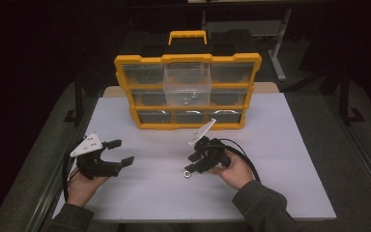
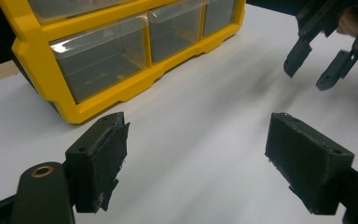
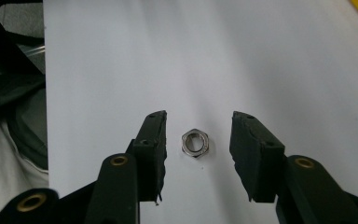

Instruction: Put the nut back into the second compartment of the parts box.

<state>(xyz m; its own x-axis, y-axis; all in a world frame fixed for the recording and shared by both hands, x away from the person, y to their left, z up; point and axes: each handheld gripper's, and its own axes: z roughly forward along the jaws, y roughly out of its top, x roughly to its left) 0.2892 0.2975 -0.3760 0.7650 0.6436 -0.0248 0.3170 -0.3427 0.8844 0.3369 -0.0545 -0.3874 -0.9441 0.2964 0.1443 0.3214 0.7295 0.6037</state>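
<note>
Right tool (image 3: 198, 154): jaws spread, pointing down at the tabletop, with a gap on each side of the nut between them; neither pad touches it.
Right tool, high view (image 1: 193, 166): held in the person's right hand near the middle of the tabletop, tilted down and to the left, grey three-cornered plate on top, cable looping off to the right.
Nut (image 3: 195, 143): small silver hex nut lying flat on the white tabletop, midway between the right tool's two pads; in the high view it shows as a small ring (image 1: 188, 174) just at the tool's tips.
Left tool (image 2: 193, 163): jaws spread wide, nothing between them, bare white surface in the gap.
Left tool, high view (image 1: 118, 152): held in the person's left hand at the left side of the tabletop, well apart from the nut, tips pointing right.
Tabletop (image 1: 280, 145): white, flat.
Organizer (image 1: 188, 92): yellow-framed box of clear drawers with a yellow handle on top, standing at the far edge of the tabletop, well beyond both tools.
Middle drawer (image 1: 187, 87): clear, pulled forward out of the organizer's front; small metal pieces show inside, too small to tell apart.
</note>
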